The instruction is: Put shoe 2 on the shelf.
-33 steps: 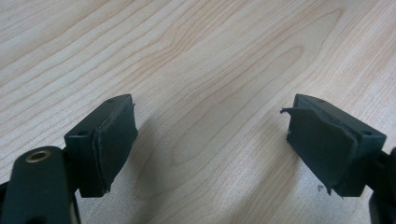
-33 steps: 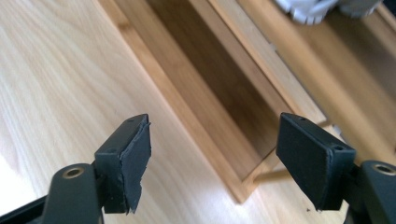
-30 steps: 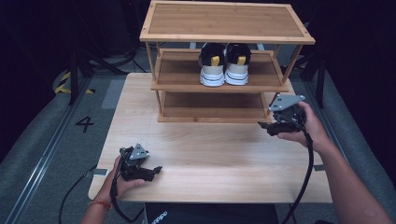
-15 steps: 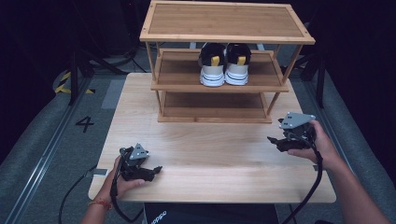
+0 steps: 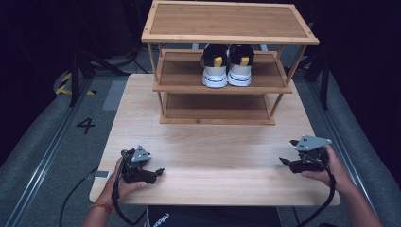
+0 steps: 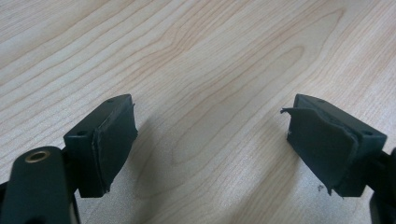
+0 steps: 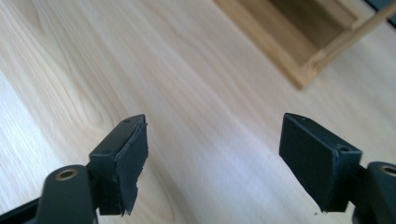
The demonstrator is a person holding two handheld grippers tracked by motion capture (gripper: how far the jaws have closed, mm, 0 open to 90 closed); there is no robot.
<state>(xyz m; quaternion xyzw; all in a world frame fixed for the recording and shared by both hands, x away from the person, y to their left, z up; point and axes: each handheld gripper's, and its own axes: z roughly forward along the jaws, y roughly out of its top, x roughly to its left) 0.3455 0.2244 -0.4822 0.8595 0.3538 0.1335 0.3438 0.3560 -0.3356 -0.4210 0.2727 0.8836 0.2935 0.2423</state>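
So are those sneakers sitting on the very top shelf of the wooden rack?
No, the sneakers stand side by side on the middle shelf of the rack, under its bare top board.

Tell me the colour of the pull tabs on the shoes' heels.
Yellow pull tabs on black-and-white shoes, clearest in the high view.

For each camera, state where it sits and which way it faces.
High view: above the person's side, facing forward and down on the table and shoe rack; both forearms, left gripper, right gripper.
Left gripper view: on that gripper, facing down its open jaws at the tabletop.
Right gripper view: on that gripper, facing past open jaws at the rack's foot.
All share the table.
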